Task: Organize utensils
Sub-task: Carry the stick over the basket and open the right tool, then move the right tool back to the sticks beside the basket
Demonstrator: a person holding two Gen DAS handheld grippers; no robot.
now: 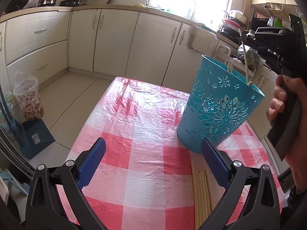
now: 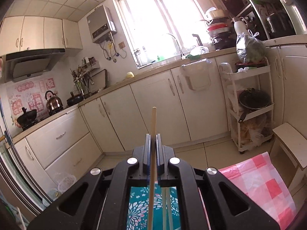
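A teal cut-out utensil holder [image 1: 220,107] stands on the red-and-white checked table [image 1: 145,153], with chopsticks [image 1: 245,71] standing in it. Several pale chopsticks [image 1: 201,195] lie on the table in front of it. My left gripper [image 1: 153,149] is open and empty, low over the table, its right finger just in front of the holder. My right gripper [image 2: 153,141] is shut on one chopstick [image 2: 153,122], held upright over the holder [image 2: 138,207]; it shows at the right edge of the left wrist view [image 1: 276,46].
Cream kitchen cabinets [image 1: 115,38] run behind the table. A clear bin [image 1: 28,99] and a blue box [image 1: 36,136] sit on the floor at left. A white trolley [image 2: 249,103] and a stool [image 2: 289,141] stand at right.
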